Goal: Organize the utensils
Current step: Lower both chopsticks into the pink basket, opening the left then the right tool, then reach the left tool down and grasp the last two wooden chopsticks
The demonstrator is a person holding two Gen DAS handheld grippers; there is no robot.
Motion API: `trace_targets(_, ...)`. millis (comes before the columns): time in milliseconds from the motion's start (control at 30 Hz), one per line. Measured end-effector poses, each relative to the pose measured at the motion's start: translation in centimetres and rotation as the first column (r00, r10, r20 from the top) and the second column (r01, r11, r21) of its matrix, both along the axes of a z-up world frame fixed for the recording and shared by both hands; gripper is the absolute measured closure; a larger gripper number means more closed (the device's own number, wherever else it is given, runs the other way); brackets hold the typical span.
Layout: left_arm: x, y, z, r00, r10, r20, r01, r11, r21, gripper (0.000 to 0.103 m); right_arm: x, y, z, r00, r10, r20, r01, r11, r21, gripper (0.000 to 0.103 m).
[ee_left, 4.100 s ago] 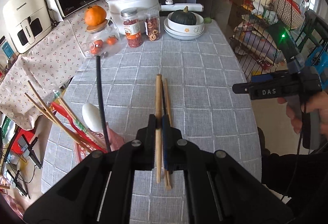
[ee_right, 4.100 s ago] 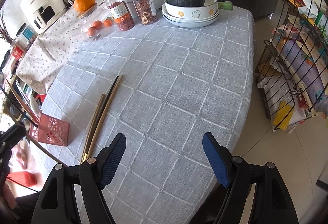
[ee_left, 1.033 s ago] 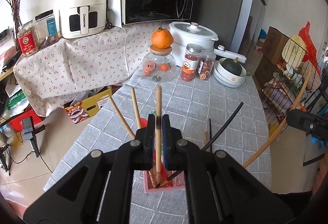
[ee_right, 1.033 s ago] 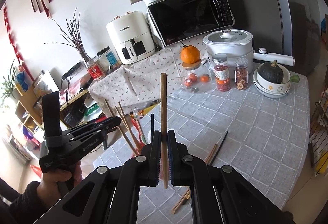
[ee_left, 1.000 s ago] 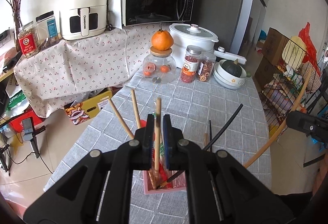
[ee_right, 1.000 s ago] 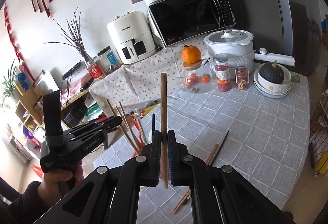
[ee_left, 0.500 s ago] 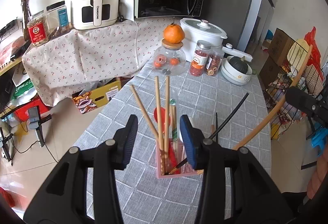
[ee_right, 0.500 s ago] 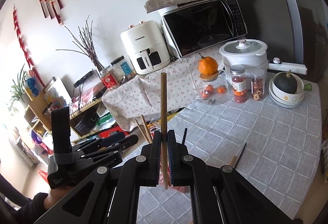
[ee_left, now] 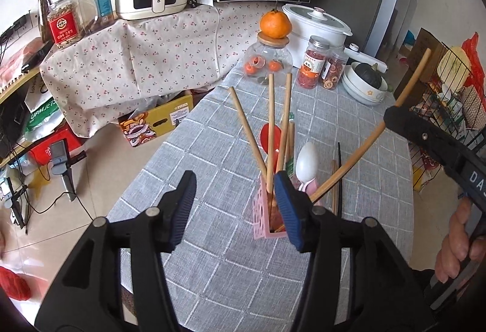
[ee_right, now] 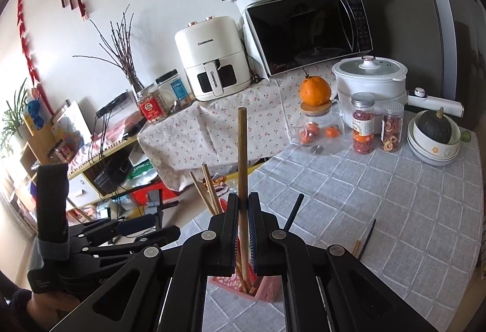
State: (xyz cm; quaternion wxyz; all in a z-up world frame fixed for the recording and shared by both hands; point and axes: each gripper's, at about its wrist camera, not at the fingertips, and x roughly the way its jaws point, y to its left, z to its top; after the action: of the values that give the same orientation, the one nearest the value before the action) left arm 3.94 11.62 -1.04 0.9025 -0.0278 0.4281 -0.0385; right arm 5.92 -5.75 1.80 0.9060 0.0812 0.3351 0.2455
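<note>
The left hand-held gripper (ee_left: 234, 204) hung over the near end of the desk (ee_left: 212, 143), its jaws opening and nothing between the blue pads. Just beyond its right fingertip stood the pink holder (ee_left: 261, 216), upright on the checked cloth, with several wooden chopsticks (ee_left: 270, 131) fanning up out of it beside a white spoon (ee_left: 306, 163) and a red utensil (ee_left: 270, 137).

The right hand-held gripper (ee_right: 242, 228) was clamped narrowly on a single wooden chopstick (ee_right: 242, 155), which stood nearly upright between its pads. In the left wrist view that chopstick slanted down from the right gripper's tip toward the holder; whether its lower end was inside could not be told. Directly below and ahead of the right gripper sat the holder, and to its right a few loose chopsticks (ee_right: 366, 236), one black and the others wooden, lay flat on the desk.
</note>
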Motion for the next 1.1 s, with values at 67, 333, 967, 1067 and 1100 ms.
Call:
trace_targets(67,-0.1,0.1,0.0,1.0,-0.004,-0.001,0.004,1.0,0.005,0.047,0.0,0.5,-0.4,1.0,0.005,-0.009,-0.005,1.0,-0.017,0.097)
trace_targets(333,-0.2,0.5,-0.2,1.0,-0.004,-0.009,0.005,1.0,0.005,0.046,0.2,1.1,-1.3,0.999,0.026,-0.036,-0.027,0.999,-0.034,0.095)
trace_targets(967,-1.3,-2.1,0.8,0.997,-0.08,0.0,0.08,0.997,-0.021,0.035,-1.3,-7.0,2.4,0.997,-0.07,-0.032,0.071,0.997,0.017,0.058)
trace_targets(1067,-1.6,-3.1,0.9,0.994,-0.109,-0.003,0.108,0.994,-0.021,0.029,-1.3,-8.8,1.8,0.993,-0.101,-0.067,0.1,0.995,-0.009,0.052)
trace_targets(1100,-1.7,-3.4,0.8,0.993,-0.121,-0.007,0.121,0.992,-0.017,0.029,-1.4,-9.3,1.5,0.991,-0.111,-0.078,0.11,0.994,-0.02,0.05)
